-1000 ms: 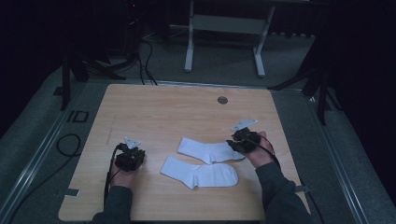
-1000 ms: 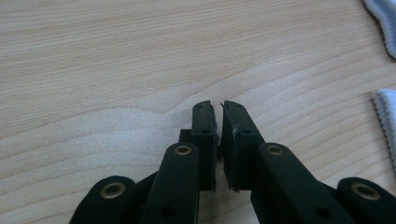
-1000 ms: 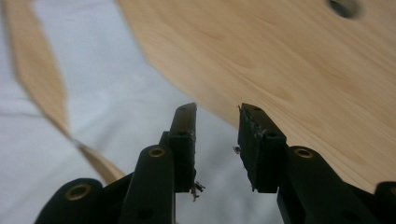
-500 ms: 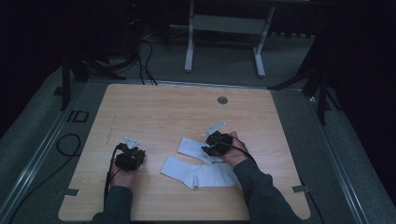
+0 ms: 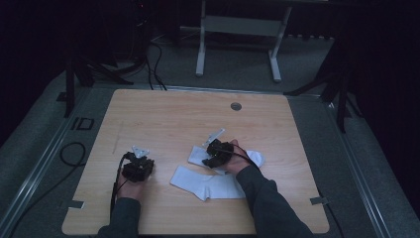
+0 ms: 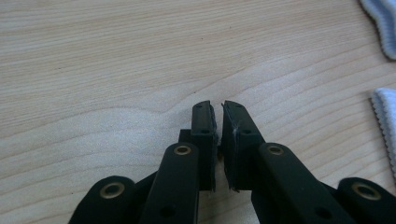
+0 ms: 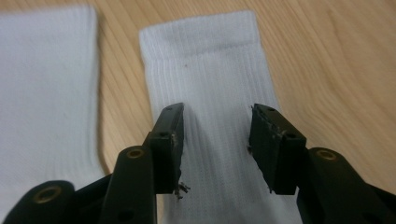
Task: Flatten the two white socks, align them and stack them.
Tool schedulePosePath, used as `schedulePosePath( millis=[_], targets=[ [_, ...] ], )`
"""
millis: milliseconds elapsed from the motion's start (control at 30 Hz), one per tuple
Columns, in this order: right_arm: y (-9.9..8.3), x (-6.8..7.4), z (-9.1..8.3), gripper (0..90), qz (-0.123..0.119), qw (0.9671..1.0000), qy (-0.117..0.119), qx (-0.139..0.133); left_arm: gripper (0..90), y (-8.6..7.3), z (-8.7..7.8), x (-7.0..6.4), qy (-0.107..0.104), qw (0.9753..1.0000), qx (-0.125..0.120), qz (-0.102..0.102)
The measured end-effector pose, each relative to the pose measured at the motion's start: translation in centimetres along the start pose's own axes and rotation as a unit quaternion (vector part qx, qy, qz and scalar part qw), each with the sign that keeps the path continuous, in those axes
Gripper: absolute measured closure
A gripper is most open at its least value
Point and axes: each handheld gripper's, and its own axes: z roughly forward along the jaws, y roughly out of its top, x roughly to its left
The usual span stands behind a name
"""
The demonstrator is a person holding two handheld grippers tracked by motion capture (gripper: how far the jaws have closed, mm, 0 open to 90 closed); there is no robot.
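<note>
Black jaws of the left gripper (image 5: pixel 137 167) sit pressed nearly together on bare wood at eight o'clock on the table (image 5: pixel 163 114), idle. Toward five o'clock lies the nearer sock (image 5: pixel 208 182); at its one o'clock the farther sock (image 7: pixel 215 88) rests under the right gripper (image 7: pixel 215 140), whose jaws are spread astride its ribbed leg. The grasp seems underway; next, lower and close on the fabric.
</note>
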Motion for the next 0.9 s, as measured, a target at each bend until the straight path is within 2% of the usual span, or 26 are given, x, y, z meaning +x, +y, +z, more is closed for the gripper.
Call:
schedulePosePath(
  millis=[167, 400, 500, 633, 700, 900],
  targets=[
    [0.1, -0.2, 0.0, 57.7, -0.003, 1.0, -0.005, 0.003, 83.1, 0.0, 0.0, -0.1, 0.0, 1.0, 0.001, 0.002],
    [0.0, -1.0, 0.0, 81.1, 0.016, 0.9997, -0.015, -0.005, 83.1, 0.0, 0.0, -0.1, -0.001, 1.0, 0.0, 0.001],
    [-0.1, -1.2, -0.1, 82.6, 0.023, 0.9996, -0.012, -0.006, 83.1, 0.0, 0.0, -0.1, -0.001, 1.0, 0.0, 0.001],
    [0.0, -1.0, 0.0, 83.2, 0.013, 0.9996, -0.024, -0.003, 82.9, 0.0, 0.0, -0.1, -0.001, 1.0, 0.0, 0.001],
    [0.0, -1.0, -0.1, 83.6, 0.016, 0.9994, -0.03, -0.003, 82.7, 0.0, 0.0, 0.0, -0.002, 1.0, 0.0, 0.001],
    [-0.8, -2.0, -1.3, 83.8, 0.041, 0.9982, -0.041, -0.013, 82.7, 0.0, 0.0, 0.0, -0.002, 1.0, -0.001, 0.001]
  ],
)
